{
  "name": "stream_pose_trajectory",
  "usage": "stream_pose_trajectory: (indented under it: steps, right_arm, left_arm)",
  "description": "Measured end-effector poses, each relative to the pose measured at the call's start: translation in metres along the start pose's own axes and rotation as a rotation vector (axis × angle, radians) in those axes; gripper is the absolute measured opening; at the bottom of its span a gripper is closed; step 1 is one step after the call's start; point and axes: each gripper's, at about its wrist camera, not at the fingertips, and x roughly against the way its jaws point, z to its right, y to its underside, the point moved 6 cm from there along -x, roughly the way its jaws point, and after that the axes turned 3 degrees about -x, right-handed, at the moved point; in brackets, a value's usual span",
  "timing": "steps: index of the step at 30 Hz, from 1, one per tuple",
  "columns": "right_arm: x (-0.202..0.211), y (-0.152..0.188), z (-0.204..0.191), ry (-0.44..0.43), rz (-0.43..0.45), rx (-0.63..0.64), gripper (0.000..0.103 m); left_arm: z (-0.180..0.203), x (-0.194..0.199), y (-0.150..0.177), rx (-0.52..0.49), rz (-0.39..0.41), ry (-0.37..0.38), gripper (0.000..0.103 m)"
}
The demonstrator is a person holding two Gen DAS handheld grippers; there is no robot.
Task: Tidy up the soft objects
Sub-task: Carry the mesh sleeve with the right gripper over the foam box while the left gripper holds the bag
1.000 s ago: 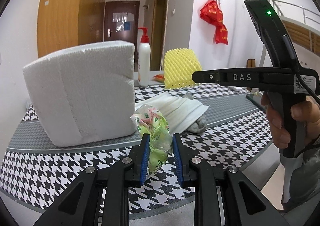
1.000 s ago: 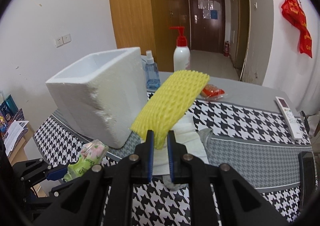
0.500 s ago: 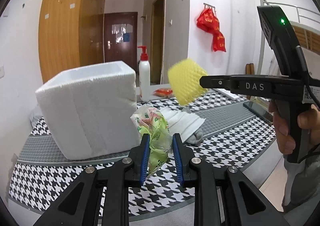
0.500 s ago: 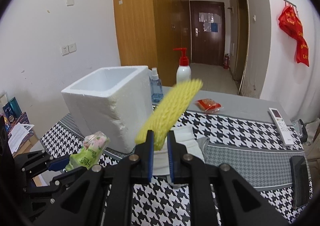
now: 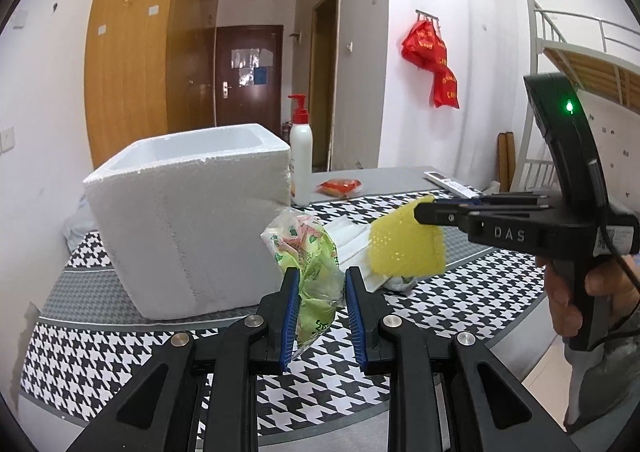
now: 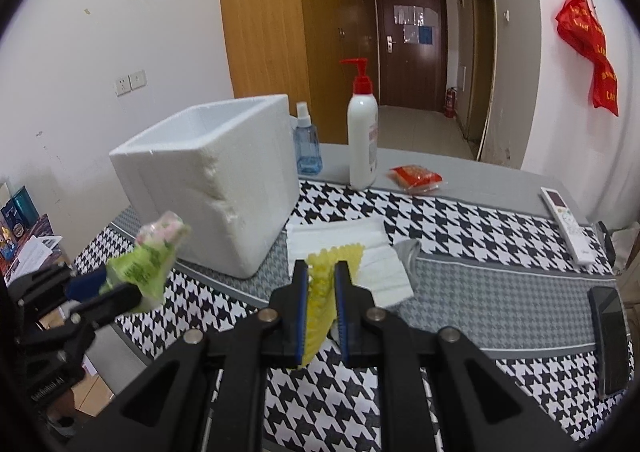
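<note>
Gripping green packet (image 5: 316, 272), left gripper (image 5: 319, 316) fingers clamped; right gripper (image 6: 321, 312) fingers pinch yellow foam net (image 6: 320, 288). Both aloft over desk (image 6: 500, 284), foam box (image 6: 212, 179) just beyond, white cloth (image 6: 352, 248) below.

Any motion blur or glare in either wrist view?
Right wrist: green packet in the left tool is smeared by motion; the foam box is sharp. Left wrist: sharp, yellow net slightly soft. Both bend the walls; no strong glare.
</note>
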Motion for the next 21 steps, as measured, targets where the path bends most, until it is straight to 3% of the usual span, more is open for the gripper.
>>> stream_pose_trajectory:
  steps: [2, 21]
  right_arm:
    - [0.002, -0.002, 0.000, -0.010, 0.012, -0.007, 0.012]
    - [0.037, -0.035, -0.010, -0.021, 0.126, 0.026, 0.011]
  left_arm:
    - [-0.001, 0.001, -0.001, 0.000, 0.004, -0.001, 0.025]
    - [-0.003, 0.016, -0.021, -0.018, 0.056, -0.018, 0.025]
